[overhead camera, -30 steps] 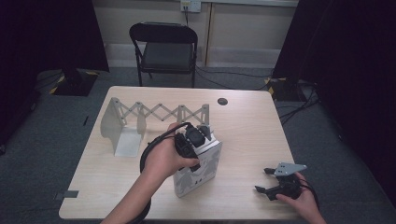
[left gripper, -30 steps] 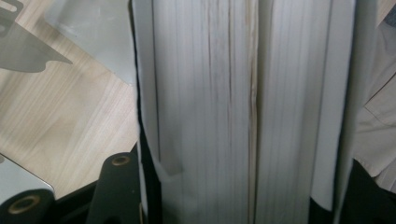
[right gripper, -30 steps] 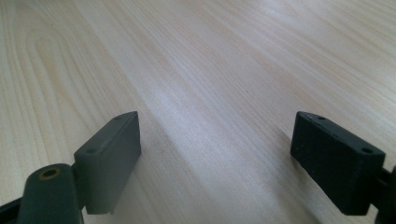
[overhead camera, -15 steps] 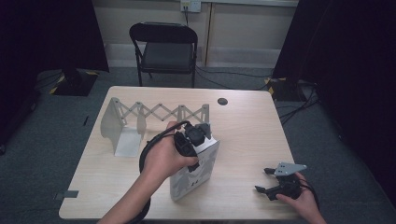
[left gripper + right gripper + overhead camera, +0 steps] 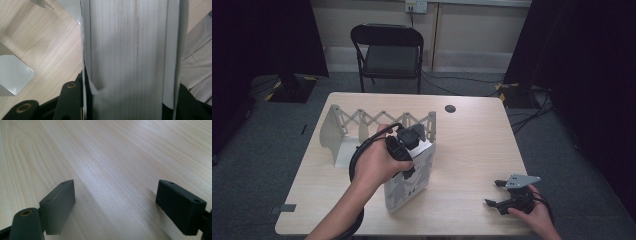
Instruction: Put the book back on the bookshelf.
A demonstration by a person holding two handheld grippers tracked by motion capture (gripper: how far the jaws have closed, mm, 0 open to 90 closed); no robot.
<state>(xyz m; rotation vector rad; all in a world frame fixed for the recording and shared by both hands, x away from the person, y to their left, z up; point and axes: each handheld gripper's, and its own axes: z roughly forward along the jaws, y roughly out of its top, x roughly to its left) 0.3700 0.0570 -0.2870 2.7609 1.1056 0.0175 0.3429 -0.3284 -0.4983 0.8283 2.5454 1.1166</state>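
Our left tongs (image 5: pixel 408 150) clamp a thick book (image 5: pixel 409 181), tilting it up off the bench (image 5: pixel 472 150) beside the rack (image 5: pixel 362 122). Right tongs (image 5: pixel 502 195) rest wide open, empty. Next, probably, slotting it into the rack.

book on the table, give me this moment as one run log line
left gripper: shut on book | book: upright, tilted, at rack | right gripper: open, empty, low over table

A light wooden table with rounded corners (image 5: pixel 472 145) stands on grey carpeted floor (image 5: pixel 277 135). Beyond its far edge sits a black folding metal chair (image 5: pixel 388 55) before a beige panelled wall (image 5: pixel 472 30). Black curtains (image 5: pixel 592 60) hang left and right. Black cables (image 5: pixel 452 87) trail across the floor.
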